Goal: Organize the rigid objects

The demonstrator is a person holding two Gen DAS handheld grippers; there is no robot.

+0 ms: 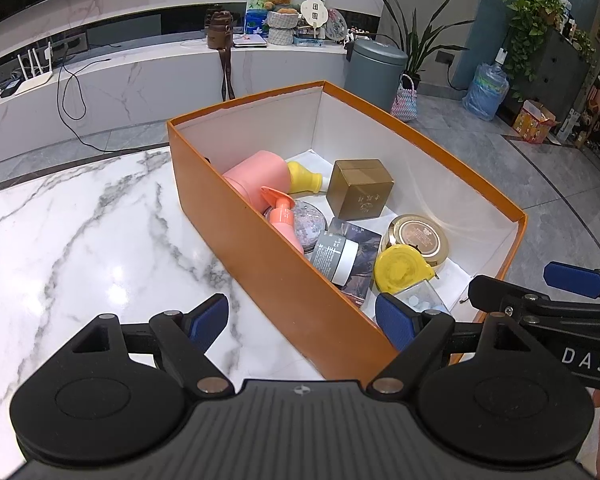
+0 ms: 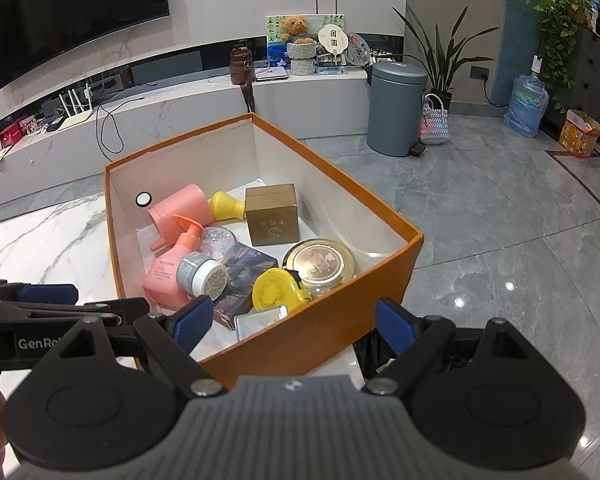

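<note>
An orange box [image 1: 268, 264] [image 2: 320, 320] stands on the white marble table [image 1: 80, 240]. It holds a pink cup [image 1: 256, 176], a pink pump bottle [image 2: 172, 264], a yellow bulb-shaped item [image 1: 304, 178], a gold cube box [image 1: 360, 190] [image 2: 272, 220], a gold round tin [image 1: 418, 236] [image 2: 320, 264], a yellow tape measure [image 1: 400, 270] [image 2: 274, 288], a grey jar [image 2: 200, 274] and a clear case [image 1: 422, 300]. My left gripper [image 1: 302, 320] is open and empty, straddling the box's near wall. My right gripper [image 2: 294, 320] is open and empty over the box's near corner.
The table edge runs just beyond the box, with grey tiled floor [image 2: 500, 240] past it. A grey-blue bin [image 2: 396, 108], a woven bag [image 2: 434, 122] and plants stand farther off. A marble TV console [image 1: 140, 76] lines the wall.
</note>
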